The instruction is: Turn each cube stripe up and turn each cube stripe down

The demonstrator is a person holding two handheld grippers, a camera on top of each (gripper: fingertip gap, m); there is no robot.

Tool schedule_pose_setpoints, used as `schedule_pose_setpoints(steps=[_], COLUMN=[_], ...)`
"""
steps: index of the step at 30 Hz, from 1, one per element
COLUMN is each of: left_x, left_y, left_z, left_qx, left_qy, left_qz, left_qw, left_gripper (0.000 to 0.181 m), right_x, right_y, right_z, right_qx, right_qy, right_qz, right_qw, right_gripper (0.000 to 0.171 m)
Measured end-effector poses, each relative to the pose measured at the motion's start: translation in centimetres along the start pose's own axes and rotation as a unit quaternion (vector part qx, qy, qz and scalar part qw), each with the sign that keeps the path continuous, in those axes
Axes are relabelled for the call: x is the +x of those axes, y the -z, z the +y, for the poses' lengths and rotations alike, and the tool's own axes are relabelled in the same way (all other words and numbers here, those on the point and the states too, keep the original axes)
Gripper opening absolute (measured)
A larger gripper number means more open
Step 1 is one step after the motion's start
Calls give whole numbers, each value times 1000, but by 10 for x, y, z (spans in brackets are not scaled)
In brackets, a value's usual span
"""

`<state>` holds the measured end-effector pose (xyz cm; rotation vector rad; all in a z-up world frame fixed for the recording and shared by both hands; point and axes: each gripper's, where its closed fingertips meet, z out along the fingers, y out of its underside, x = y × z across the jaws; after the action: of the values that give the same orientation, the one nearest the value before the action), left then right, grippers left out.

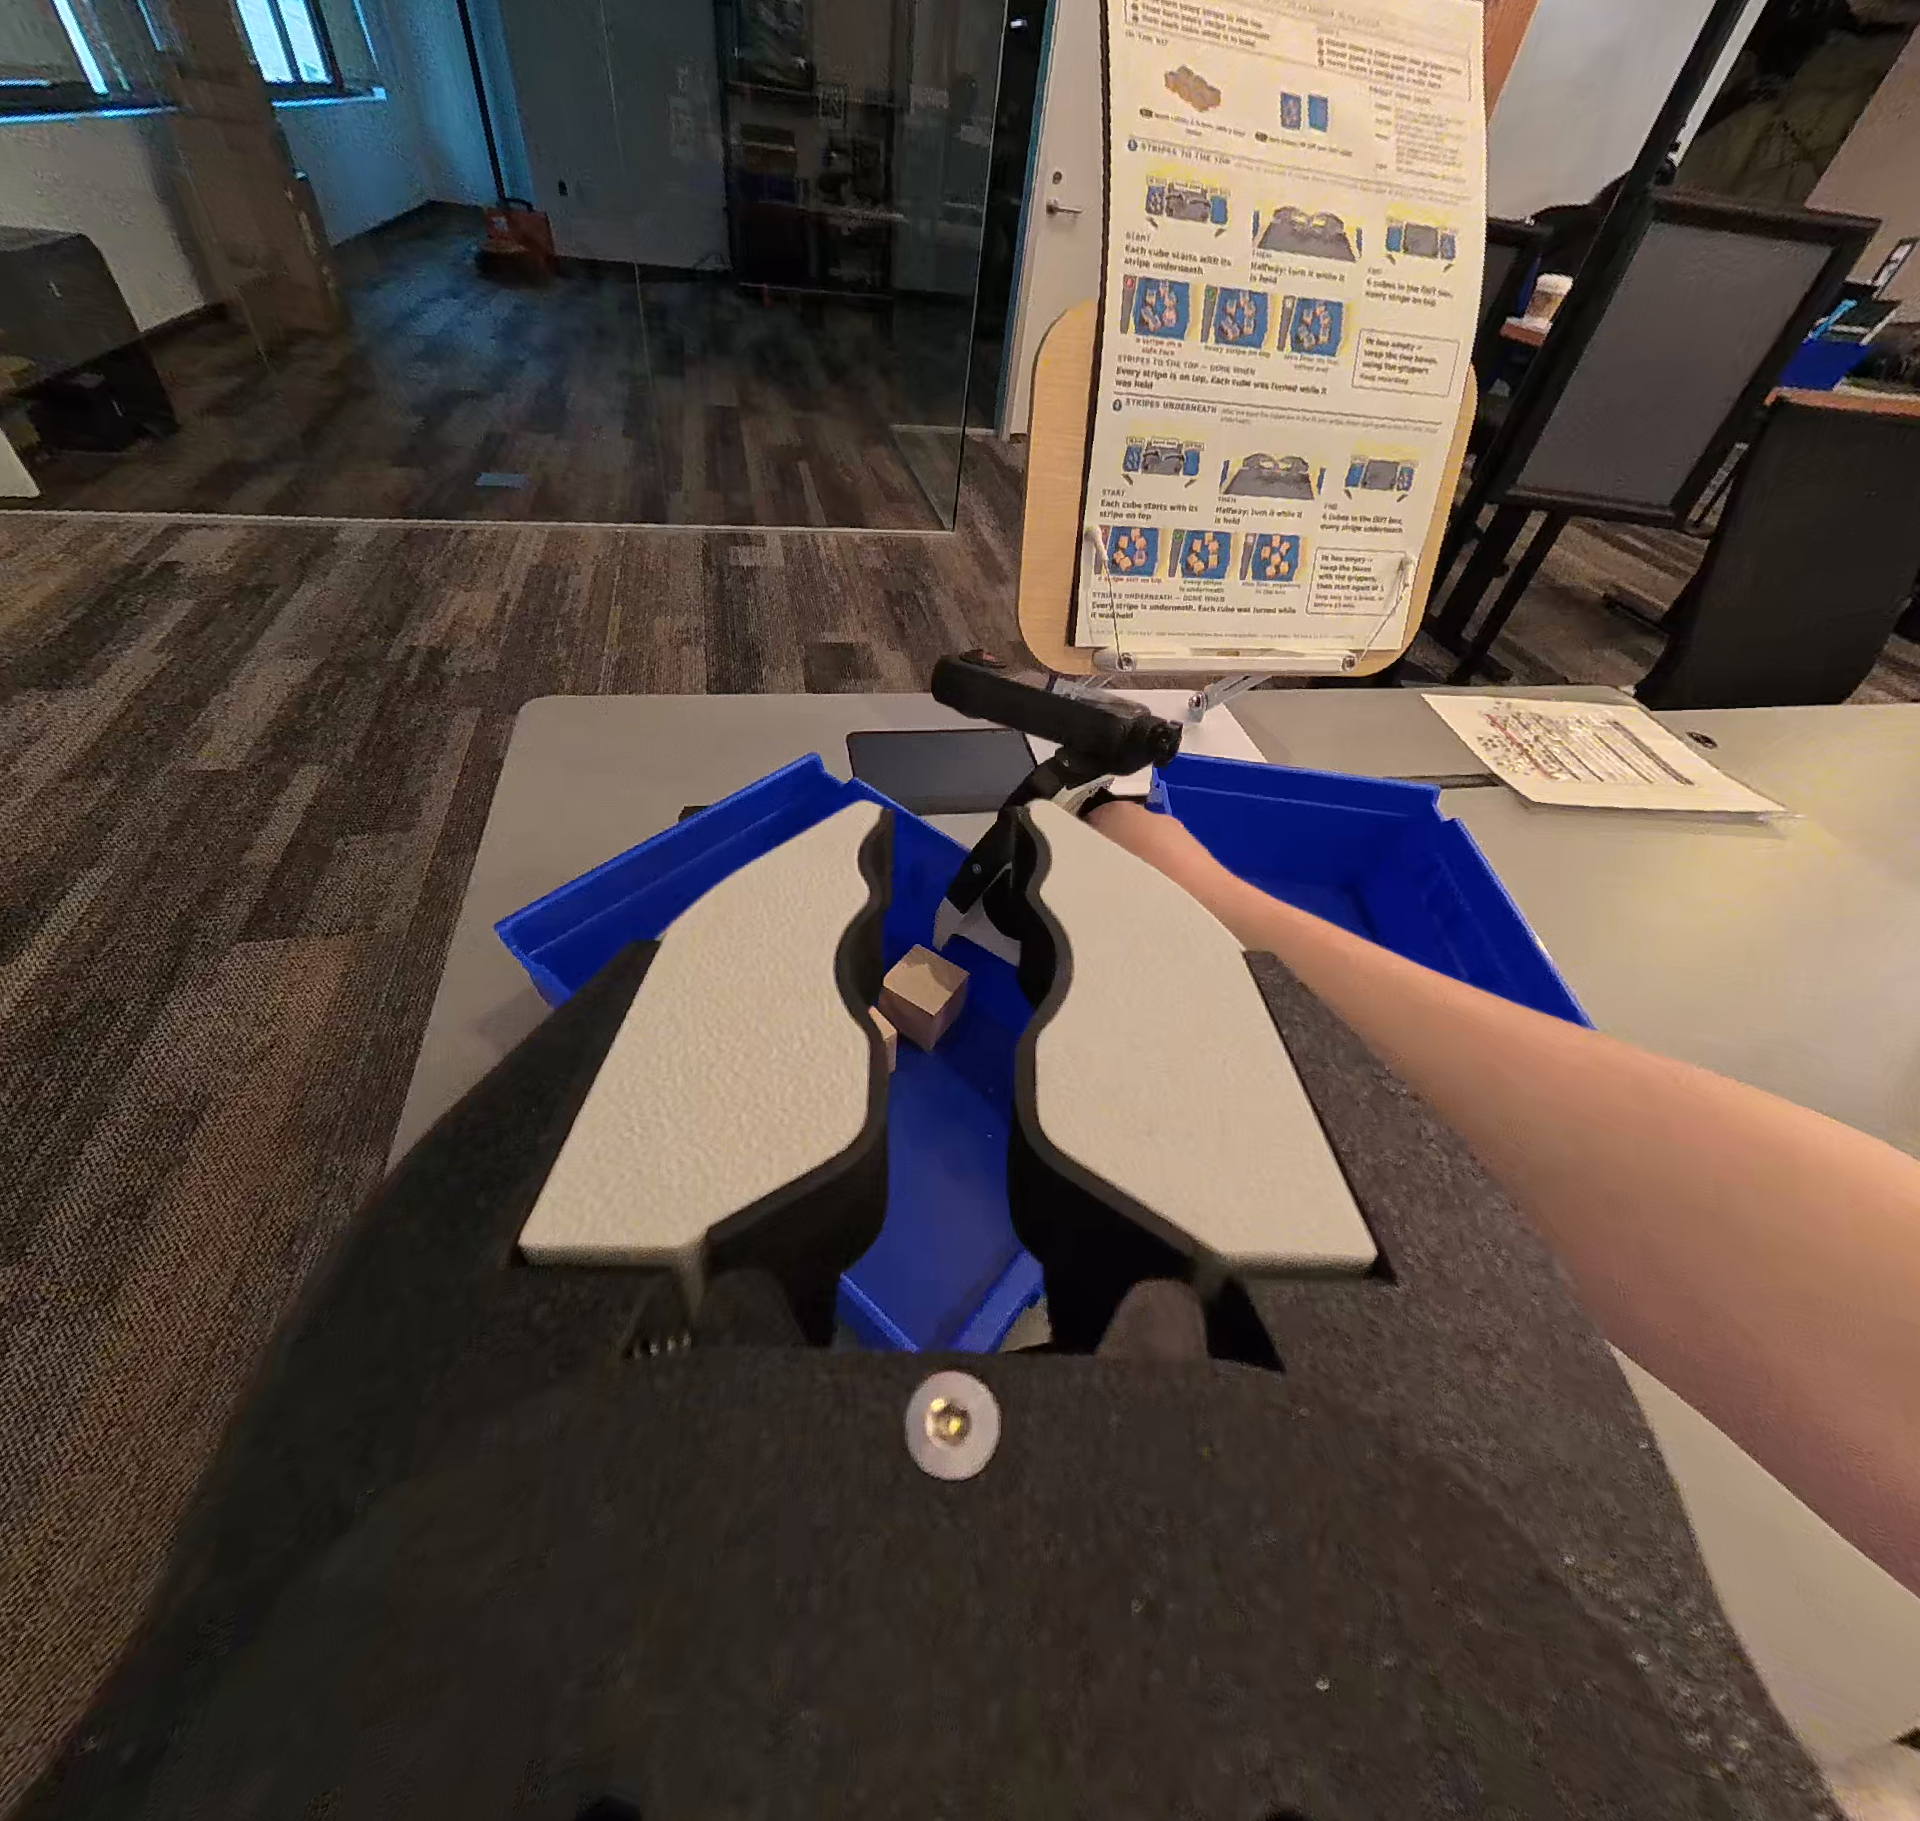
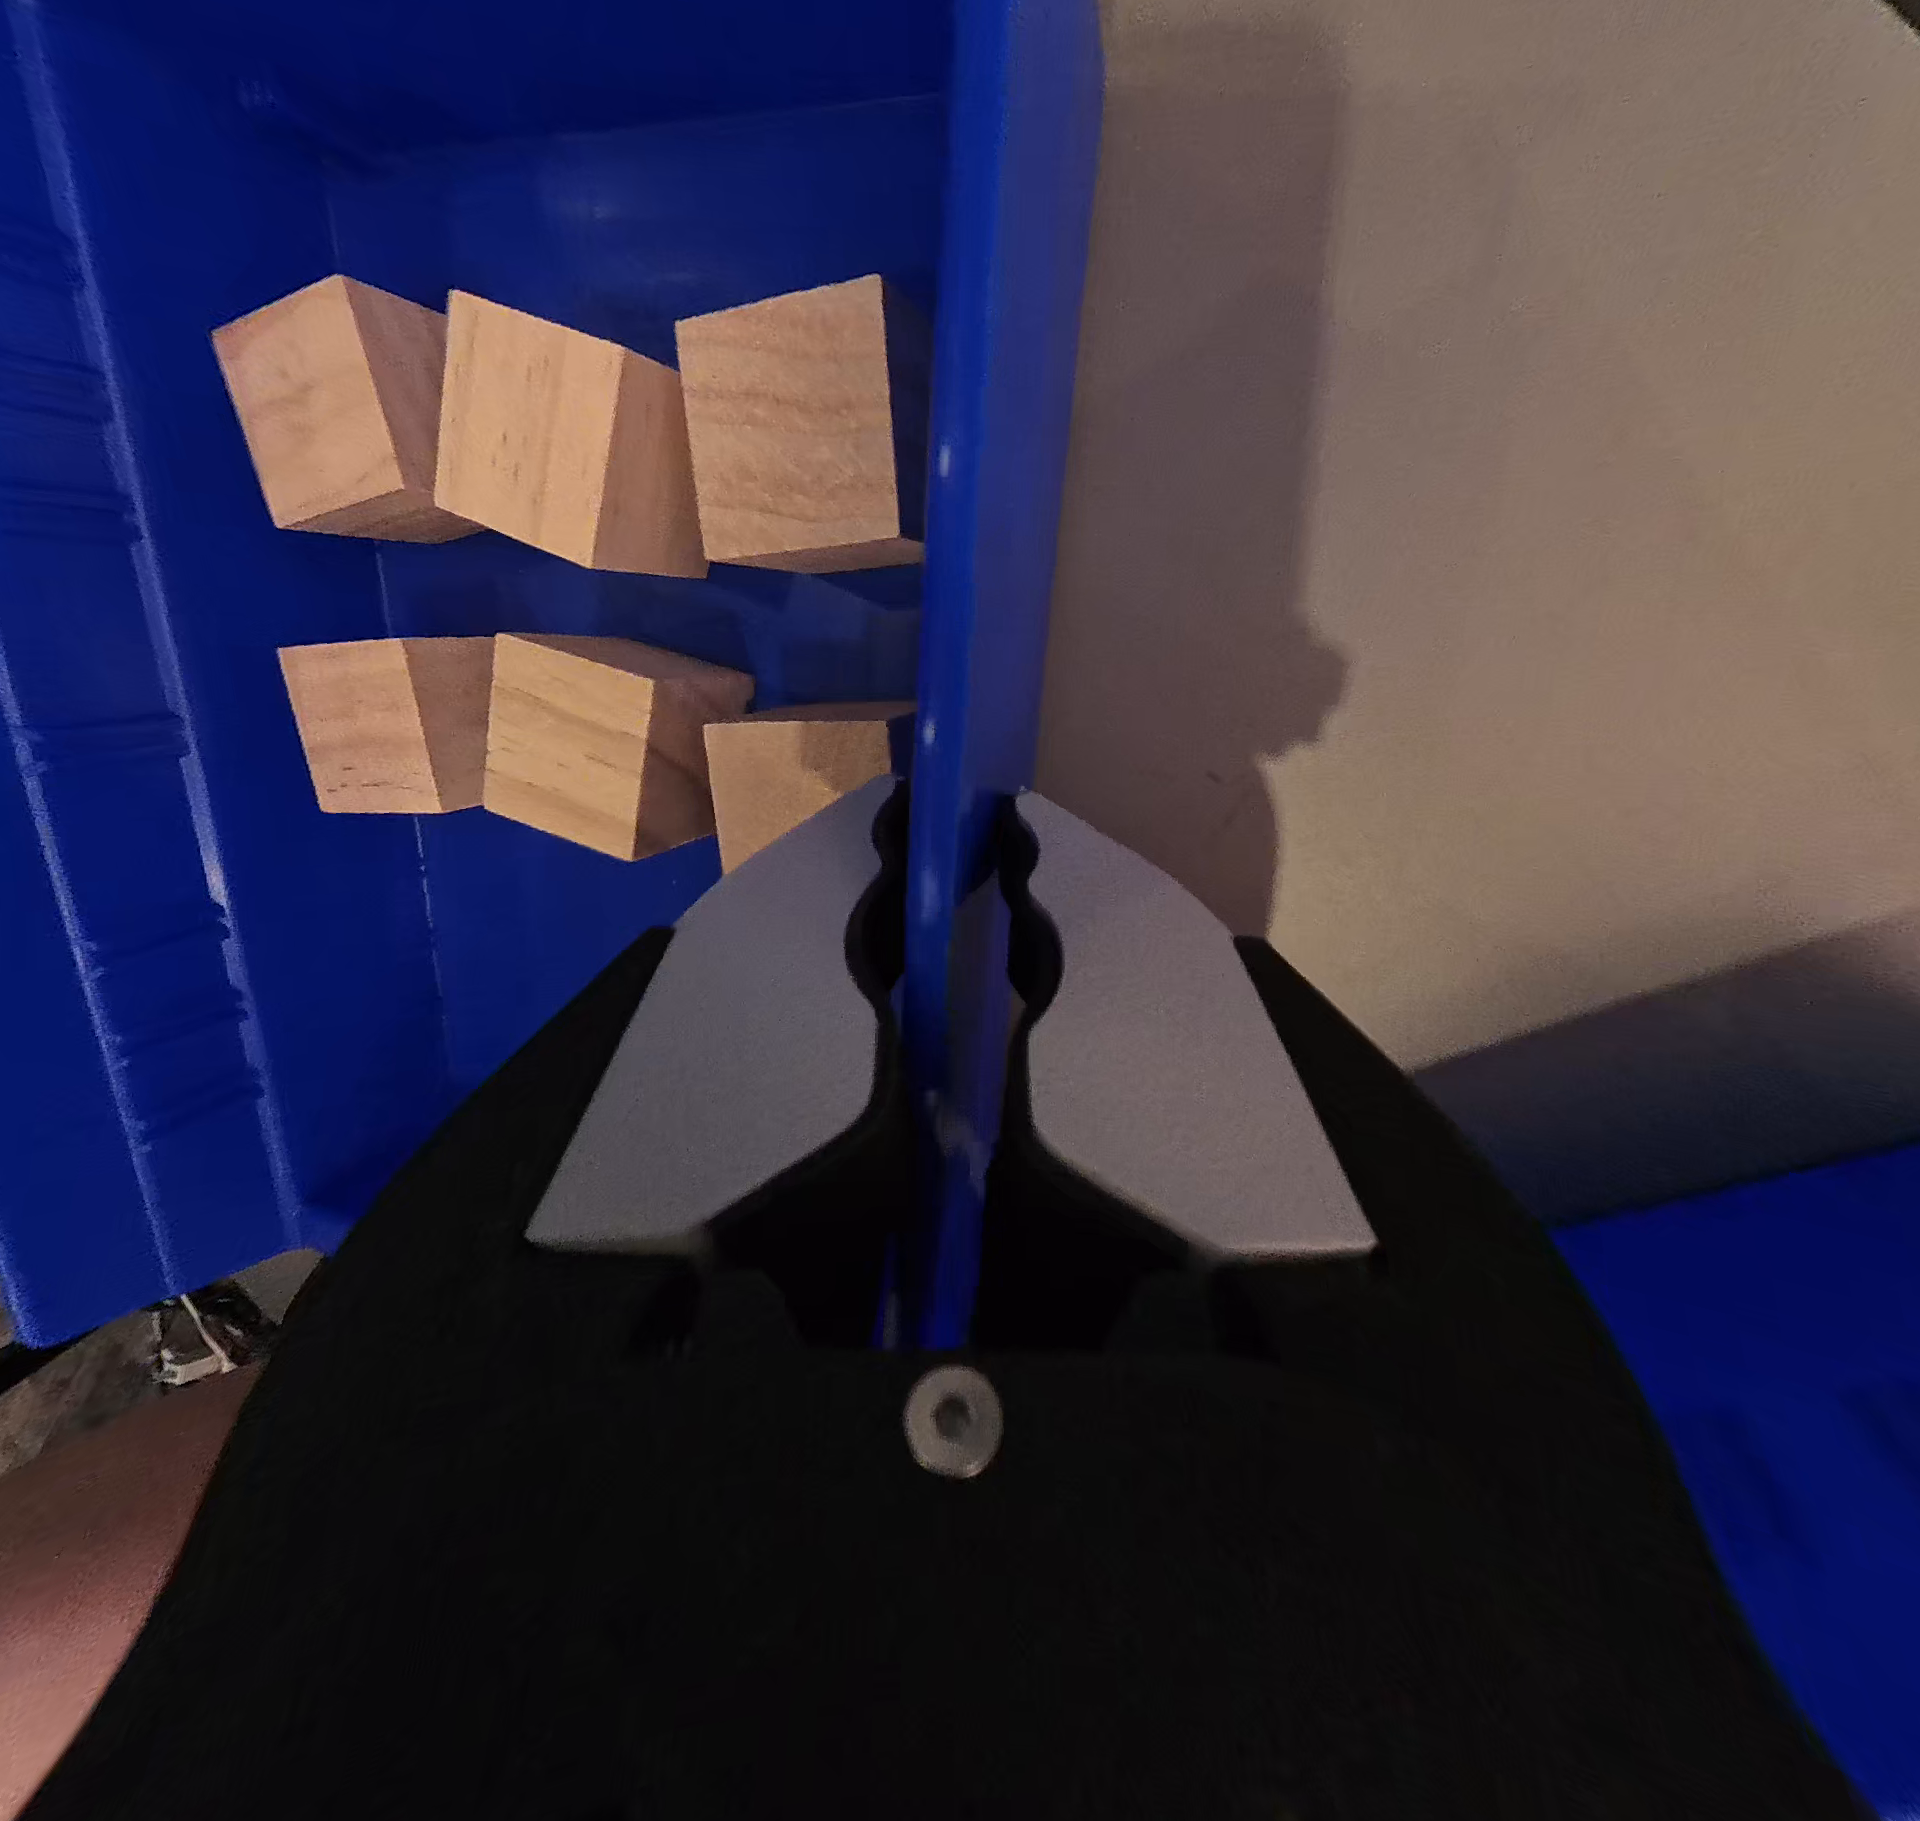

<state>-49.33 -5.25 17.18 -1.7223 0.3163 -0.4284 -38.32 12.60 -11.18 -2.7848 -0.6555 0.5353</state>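
Right wrist view shows the right gripper [image 2: 951, 795] with its fingers [image 2: 769, 1023] pinched on the side wall of the blue bin [image 2: 997, 317], one inside and one outside, probably to steady or shift the bin. Six wooden cubes [image 2: 561, 431] lie in two rows on the bin floor, left of and beyond those fingers, no stripe showing on any visible face. The left gripper [image 1: 951, 815] hovers over the same bin, narrowly parted and empty, one cube [image 1: 923, 997] below between its fingers.
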Motion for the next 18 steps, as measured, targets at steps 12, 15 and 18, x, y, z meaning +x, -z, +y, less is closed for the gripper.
schedule_pose_setpoints(steps=[12, 15, 18], left_x=[21, 26, 31], left_y=[-11, -15, -18], left_z=[10, 13, 15], left_qx=[-39, -50, -58], left_qy=[-34, -42, -48], left_qz=[27, 31, 35], left_qw=[998, 997, 997], left_gripper=[27, 29, 29], right_x=[-1, 50, 115], right_y=[231, 281, 276], right_z=[-20, 29, 93], right_qx=[432, 442, 342], right_qy=[223, 161, 46], right_qz=[100, 133, 160], right_qw=[868, 872, 925], right_gripper=[61, 74, 71])
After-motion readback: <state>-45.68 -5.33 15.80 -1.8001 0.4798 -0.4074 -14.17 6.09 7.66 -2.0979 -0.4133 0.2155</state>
